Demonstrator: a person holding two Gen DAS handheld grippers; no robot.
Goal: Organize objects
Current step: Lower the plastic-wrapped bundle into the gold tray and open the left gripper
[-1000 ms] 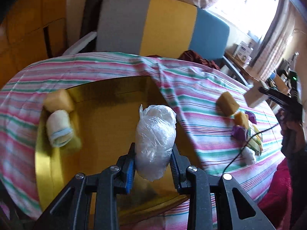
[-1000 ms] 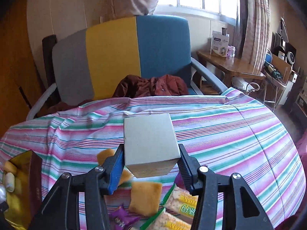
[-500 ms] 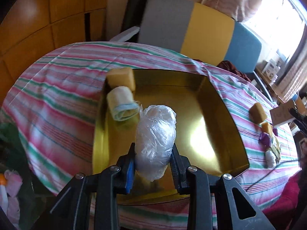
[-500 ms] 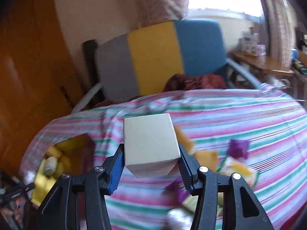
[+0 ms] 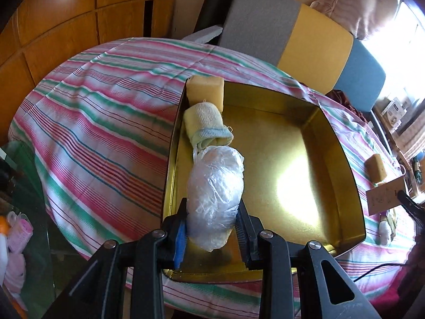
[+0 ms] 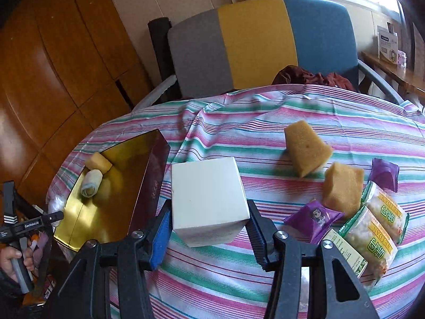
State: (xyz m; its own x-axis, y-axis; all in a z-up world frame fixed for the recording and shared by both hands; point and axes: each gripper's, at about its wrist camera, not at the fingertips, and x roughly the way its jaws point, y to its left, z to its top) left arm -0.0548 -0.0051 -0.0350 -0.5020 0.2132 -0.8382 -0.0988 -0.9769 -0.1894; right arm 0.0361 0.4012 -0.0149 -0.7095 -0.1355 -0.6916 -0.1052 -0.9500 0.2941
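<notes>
My left gripper is shut on a clear plastic bag bundle and holds it over the near left part of the gold tray. In the tray's far left corner lie a yellow sponge and a rolled cloth. My right gripper is shut on a white box above the striped tablecloth, just right of the gold tray. The left gripper shows at the left edge of the right wrist view.
Two brown sponges, purple packets and green snack packs lie on the cloth to the right. A grey, yellow and blue chair stands behind the table. Wooden panels are on the left.
My left gripper has moved left and back over the tray with the bag. My right gripper has swung left and tilted down with the white box, towards the tray.
</notes>
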